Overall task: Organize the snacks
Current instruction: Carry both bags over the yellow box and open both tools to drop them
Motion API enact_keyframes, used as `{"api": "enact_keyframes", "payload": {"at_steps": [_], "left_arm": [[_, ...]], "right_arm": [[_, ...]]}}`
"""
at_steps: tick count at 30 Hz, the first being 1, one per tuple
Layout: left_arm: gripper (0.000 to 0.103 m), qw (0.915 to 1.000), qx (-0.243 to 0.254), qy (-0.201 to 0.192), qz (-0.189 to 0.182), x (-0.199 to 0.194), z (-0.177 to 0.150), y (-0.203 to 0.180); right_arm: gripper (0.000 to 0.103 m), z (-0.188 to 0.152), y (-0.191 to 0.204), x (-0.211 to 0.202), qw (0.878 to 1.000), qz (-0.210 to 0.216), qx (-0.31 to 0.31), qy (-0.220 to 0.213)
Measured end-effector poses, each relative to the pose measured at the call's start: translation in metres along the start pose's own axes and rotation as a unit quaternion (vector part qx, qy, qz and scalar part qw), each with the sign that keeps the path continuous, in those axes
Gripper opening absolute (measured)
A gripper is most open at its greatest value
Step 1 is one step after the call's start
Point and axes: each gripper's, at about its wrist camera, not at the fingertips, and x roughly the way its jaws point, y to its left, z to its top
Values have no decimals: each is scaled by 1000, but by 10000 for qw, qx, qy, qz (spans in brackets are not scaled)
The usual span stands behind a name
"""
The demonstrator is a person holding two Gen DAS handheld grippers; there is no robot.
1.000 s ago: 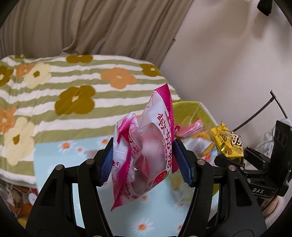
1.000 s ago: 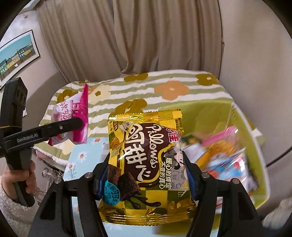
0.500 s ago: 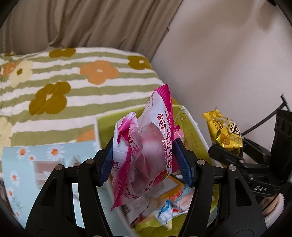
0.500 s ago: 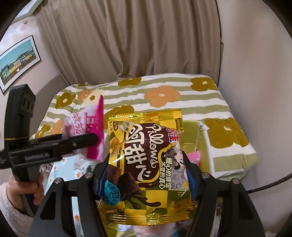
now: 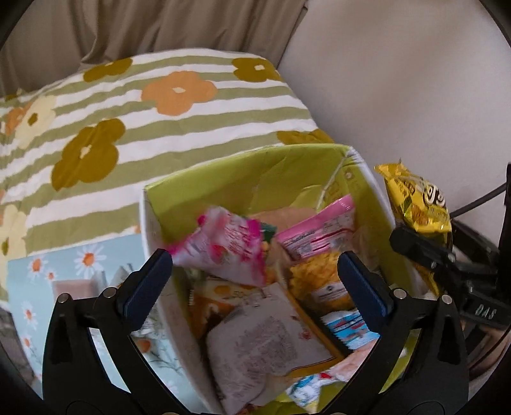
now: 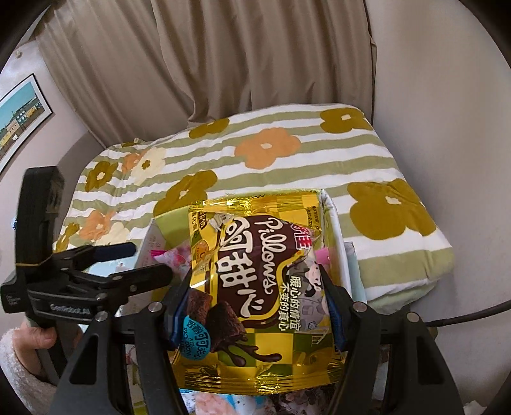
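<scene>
Hovering over the green box (image 5: pixel 204 188), your left gripper (image 5: pixel 255 274) stands with its jaws spread wide and nothing between the blue pads (image 5: pixel 150 281), while the pink strawberry packet (image 5: pixel 223 245) shows blurred just beyond them, above the heap of snacks inside the box; whether it rests on that heap cannot be told. Among the heap lie a second pink packet (image 5: pixel 319 230) toward the far right, a white paper-like packet (image 5: pixel 265 338) near the camera and a small blue-and-white packet (image 5: pixel 348 325) at the right. The box sits on a pale blue daisy-print sheet (image 5: pixel 64 274), with a bed in a green-striped flowered cover (image 5: pixel 159 108) beyond it and a beige curtain (image 5: pixel 159 25) at the far wall. To the right, your right gripper (image 6: pixel 255 306) is clamped on a yellow chocolate pillow snack bag (image 6: pixel 255 287), held upright with its printed face to the camera and its top edge in front of the box rim (image 6: pixel 330 217). From the left wrist view the same yellow bag (image 5: pixel 418 204) appears just outside the box's right wall. Your left hand (image 6: pixel 35 335), in a fuzzy white sleeve, grips the left tool's handle at the near left of the right wrist view, where a framed picture (image 6: pixel 19 118) hangs on the left wall.
</scene>
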Motion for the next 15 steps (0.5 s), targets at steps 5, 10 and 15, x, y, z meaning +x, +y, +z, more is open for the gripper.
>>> {"api": "enact_keyframes", "payload": {"at_steps": [5, 10, 15], "left_arm": [[103, 10000, -43, 26, 61, -8, -11, 12], [103, 9996, -184, -196, -75, -30, -24, 26], [103, 9992, -196, -297, 158, -45, -29, 35]], "right_arm": [[63, 1, 2, 10, 9998, -46, 46, 193], [63, 6, 4, 24, 9990, -79, 67, 436], [70, 9, 9, 38, 9985, -27, 94, 541]]}}
